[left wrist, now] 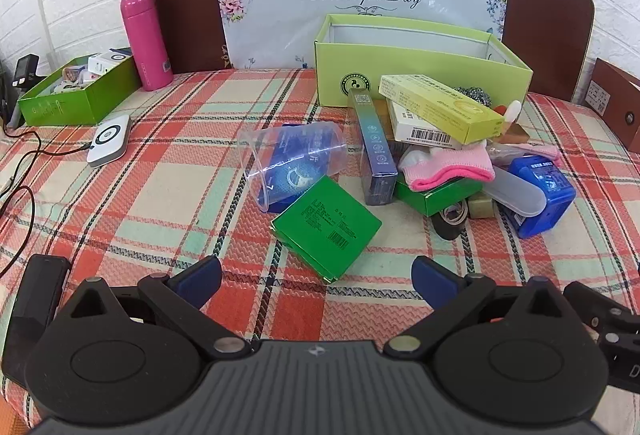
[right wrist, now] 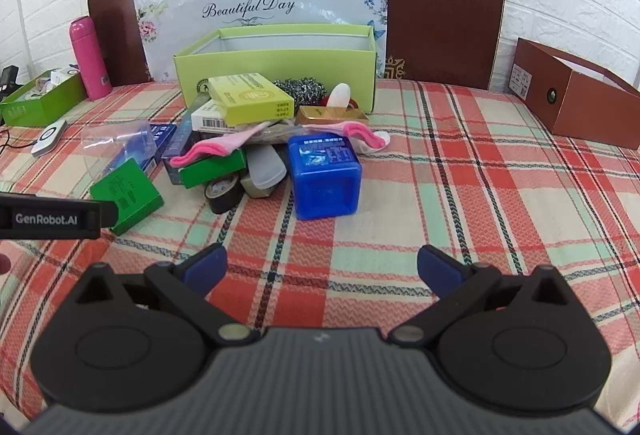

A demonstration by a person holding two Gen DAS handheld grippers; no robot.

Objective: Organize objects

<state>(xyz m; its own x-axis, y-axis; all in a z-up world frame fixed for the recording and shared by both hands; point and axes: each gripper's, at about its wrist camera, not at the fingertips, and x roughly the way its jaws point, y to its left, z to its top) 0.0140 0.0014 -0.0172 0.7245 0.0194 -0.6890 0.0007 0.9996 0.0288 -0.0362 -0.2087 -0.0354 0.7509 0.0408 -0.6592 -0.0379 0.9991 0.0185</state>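
Observation:
A heap of small things lies on the plaid cloth in front of an open light-green box (left wrist: 420, 75) (right wrist: 276, 71). Nearest my left gripper (left wrist: 316, 277) is a flat green carton (left wrist: 326, 225) (right wrist: 126, 195), with a clear plastic cup (left wrist: 290, 163) on its side behind it. The heap also holds a yellow carton (left wrist: 436, 105) (right wrist: 250, 97), a tall dark-blue carton (left wrist: 374, 151), a pink sock (left wrist: 452, 165) (right wrist: 218, 149), a tape roll (right wrist: 222, 193) and a blue square tub (right wrist: 324, 177) (left wrist: 542, 191). My right gripper (right wrist: 322, 269) hangs a little before that tub. Both grippers are open and hold nothing.
A pink flask (left wrist: 146, 39) (right wrist: 90, 57) and a green tray (left wrist: 76, 95) of oddments stand at the far left, beside a white device (left wrist: 110, 141) with a cable. A brown box (right wrist: 576, 95) sits at the right. A floral board leans on the white wall.

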